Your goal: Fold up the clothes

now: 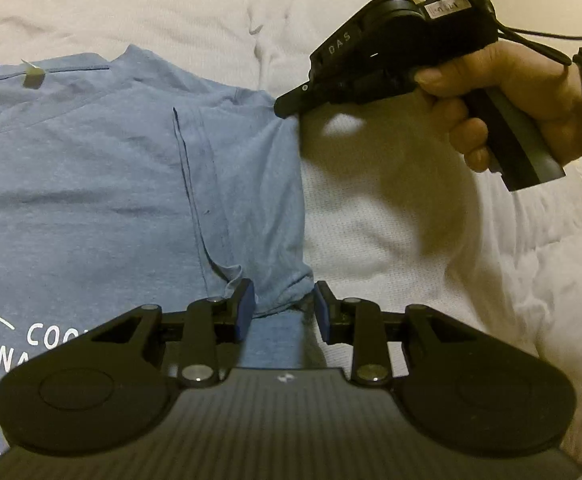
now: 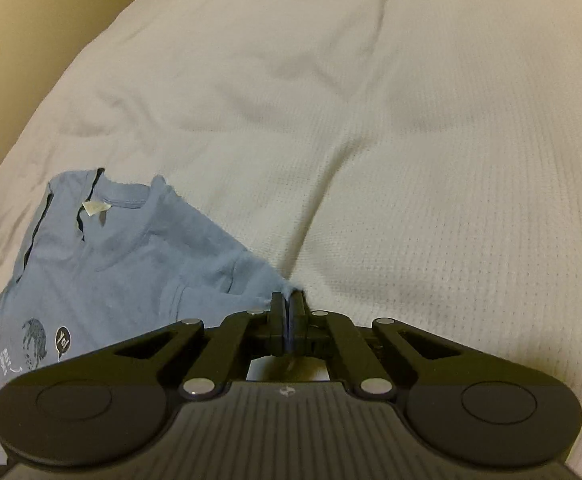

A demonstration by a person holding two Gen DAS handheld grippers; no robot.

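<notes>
A blue T-shirt (image 1: 91, 184) of soft, heathered knit lies flat on a bed, over a white bedspread (image 2: 411, 160) with a fine waffle weave that rumples into broad, shallow folds. The shirt has a ribbed round collar with a small pale tag (image 1: 33, 78) sewn inside the neck, and its sleeve is folded inward so a dark stitched seam runs down the chest. White printed letters read "COO" and "SNA" at the edge of the left wrist view, the rest being cut off; the right wrist view shows a small dark-haired head graphic and a black speech bubble, too small to read surely. The left gripper (image 1: 281, 312) hangs over the folded sleeve's lower corner, its jaws spread apart with blue rubbery pads on matte black linkages, touching no cloth that can be told. The right gripper (image 2: 289, 312) has its jaws clenched on the shirt's shoulder edge, a wisp of blue fabric pinched between them. In the left view its black plastic body bears raised letters "DAS" and a white label too blurred to read, and a hand (image 1: 511, 108) grips its grey-striped handle.
</notes>
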